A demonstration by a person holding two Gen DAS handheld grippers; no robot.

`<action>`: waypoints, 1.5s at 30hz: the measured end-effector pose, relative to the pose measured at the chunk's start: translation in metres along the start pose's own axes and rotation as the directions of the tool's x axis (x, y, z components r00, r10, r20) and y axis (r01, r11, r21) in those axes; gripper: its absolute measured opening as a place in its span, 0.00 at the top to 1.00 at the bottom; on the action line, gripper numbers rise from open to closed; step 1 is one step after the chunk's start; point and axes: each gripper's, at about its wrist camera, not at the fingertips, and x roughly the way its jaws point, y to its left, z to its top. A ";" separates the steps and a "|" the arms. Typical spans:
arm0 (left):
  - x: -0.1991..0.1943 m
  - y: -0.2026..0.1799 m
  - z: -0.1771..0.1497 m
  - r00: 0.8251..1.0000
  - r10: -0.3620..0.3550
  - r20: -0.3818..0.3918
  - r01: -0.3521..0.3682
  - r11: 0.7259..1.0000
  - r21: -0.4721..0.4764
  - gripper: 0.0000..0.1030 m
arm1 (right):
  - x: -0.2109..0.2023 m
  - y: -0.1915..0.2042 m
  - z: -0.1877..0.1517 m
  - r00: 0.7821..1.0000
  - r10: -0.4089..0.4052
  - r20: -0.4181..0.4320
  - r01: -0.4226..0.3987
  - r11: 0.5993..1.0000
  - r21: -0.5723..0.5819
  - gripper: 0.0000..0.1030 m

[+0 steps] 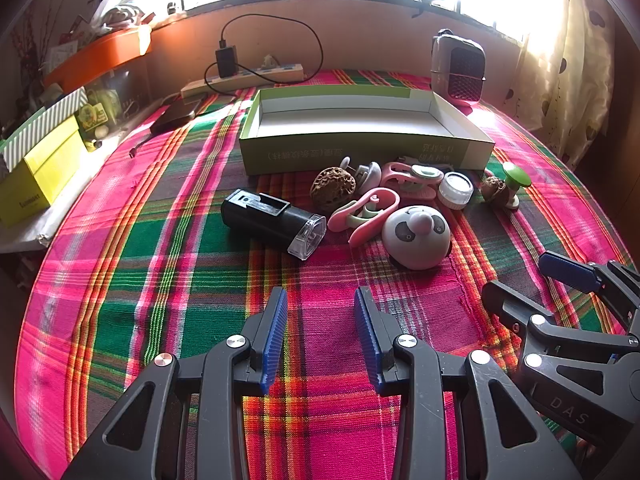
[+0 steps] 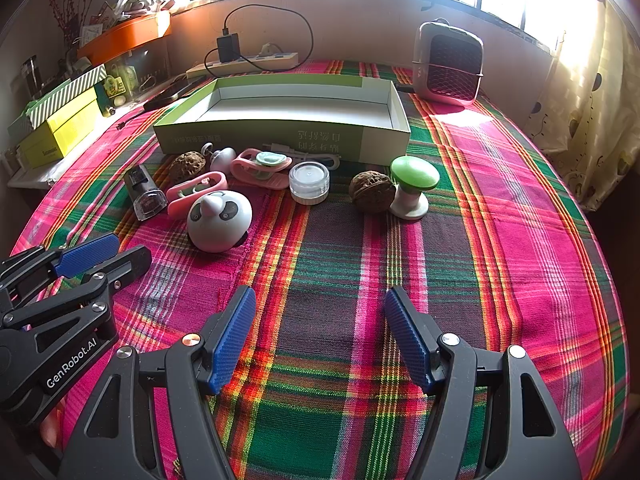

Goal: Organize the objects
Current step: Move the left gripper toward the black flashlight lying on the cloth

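The left gripper [image 1: 321,334] has its blue-padded fingers [image 1: 275,336] parted over bare plaid cloth [image 1: 160,248], gripping nothing. The right gripper [image 2: 320,336] stands wider apart, also empty. The objects lie well ahead of both: a panda toy [image 2: 220,220] nearest, a black torch [image 1: 272,222] to its left, pink clips [image 1: 362,212] partly overlapped, a walnut [image 2: 371,191] touching the green-capped knob [image 2: 412,186]. Behind them sits the open green box [image 2: 280,136]; its printing is hard to read.
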 end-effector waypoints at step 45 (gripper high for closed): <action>0.012 0.072 0.040 0.974 -0.227 -0.023 0.224 0.970 -0.093 0.68 | 0.024 0.041 0.040 0.983 0.179 -0.034 -0.182 0.972 -0.149 0.34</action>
